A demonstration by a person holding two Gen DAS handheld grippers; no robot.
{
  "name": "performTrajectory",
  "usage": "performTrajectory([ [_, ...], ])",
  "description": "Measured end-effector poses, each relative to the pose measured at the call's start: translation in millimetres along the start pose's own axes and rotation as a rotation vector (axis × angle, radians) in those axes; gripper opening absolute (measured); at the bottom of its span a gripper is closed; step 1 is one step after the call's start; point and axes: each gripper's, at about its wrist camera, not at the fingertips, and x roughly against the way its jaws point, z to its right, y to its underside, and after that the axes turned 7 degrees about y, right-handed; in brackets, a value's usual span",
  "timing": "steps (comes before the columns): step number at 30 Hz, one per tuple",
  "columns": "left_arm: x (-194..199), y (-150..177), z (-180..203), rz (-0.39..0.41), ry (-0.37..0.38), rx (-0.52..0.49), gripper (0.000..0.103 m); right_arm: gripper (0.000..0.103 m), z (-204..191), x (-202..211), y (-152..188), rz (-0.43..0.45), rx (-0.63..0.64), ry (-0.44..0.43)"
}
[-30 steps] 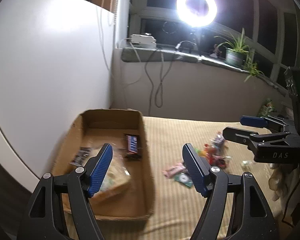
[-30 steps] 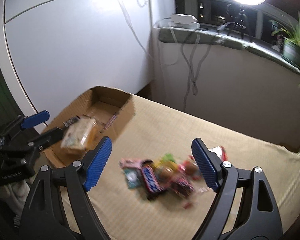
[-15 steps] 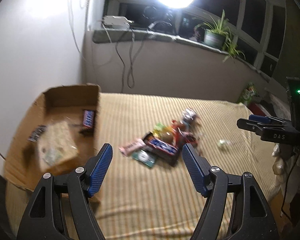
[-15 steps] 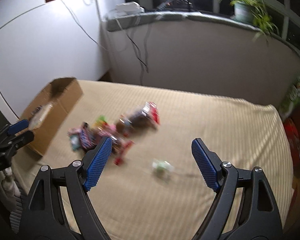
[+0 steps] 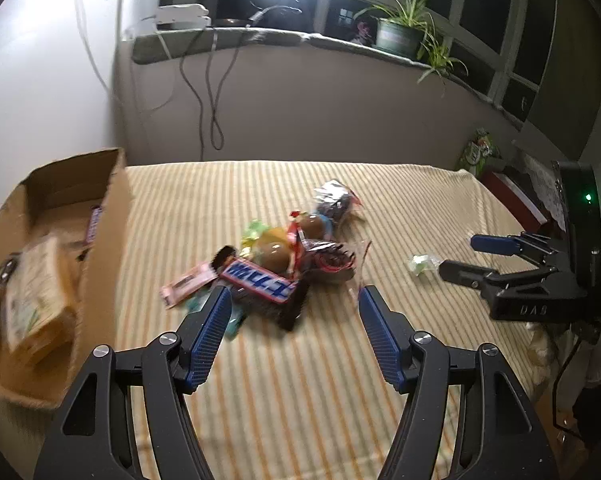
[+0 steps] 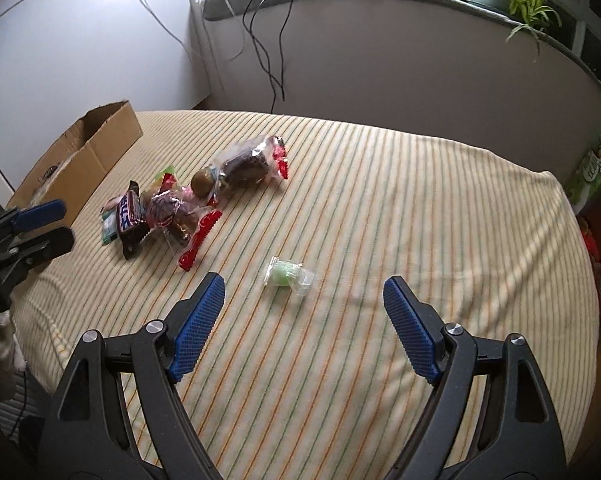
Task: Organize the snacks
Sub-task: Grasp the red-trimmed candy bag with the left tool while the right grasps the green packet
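Striped cloth (image 6: 380,200) covers the table, w/ cardboard box (image 5: 112,216) at its left edge, a yellow pack (image 5: 32,300) already inside. My left gripper (image 5: 294,304) hangs just short of the snack pile (image 5: 284,256), jaws closing, nothing btwn them. My right gripper (image 6: 304,296) is open, empty, over the green candy (image 6: 286,274) lying apart from the pile.

A soft, matt striped cloth (image 6: 380,208) covers the bench. The box (image 5: 112,240) is rough brown cardboard. The snack wrappers (image 5: 260,282) are glossy plastic film, some clear. Ribbed blue pads line the matt black plastic fingers (image 6: 198,326), fastened with shiny metal screws.
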Motion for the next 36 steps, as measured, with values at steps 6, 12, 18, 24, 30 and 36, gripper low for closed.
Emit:
performTrajectory([
  [6,-29.1,-10.5,11.7,-0.038,0.005,-0.037,0.066,0.066,-2.1,-16.5,0.1,-0.044,0.020,-0.030],
  [12,-52.8,-18.4,16.5,-0.072,0.015,-0.060,0.066,0.061,-1.9,-28.4,-1.2,-0.069,0.007,-0.050],
  [18,-71.0,-24.0,19.7,-0.097,-0.020,-0.085,0.066,0.061,-6.0,-39.1,-3.2,-0.083,0.017,-0.042],
  [24,-79.5,-22.8,21.5,-0.105,-0.047,-0.117,0.066,0.055,-13.4,-42.7,-1.2,-0.081,0.050,0.007],
  [30,-84.6,-24.7,21.4,-0.106,-0.032,-0.135,0.052,0.031,-6.4,-42.0,-0.6,-0.078,0.050,0.045],
  [36,-82.1,-23.0,21.3,-0.100,-0.028,-0.126,0.050,0.027,1.7,-36.3,1.2,-0.070,0.022,0.033],
])
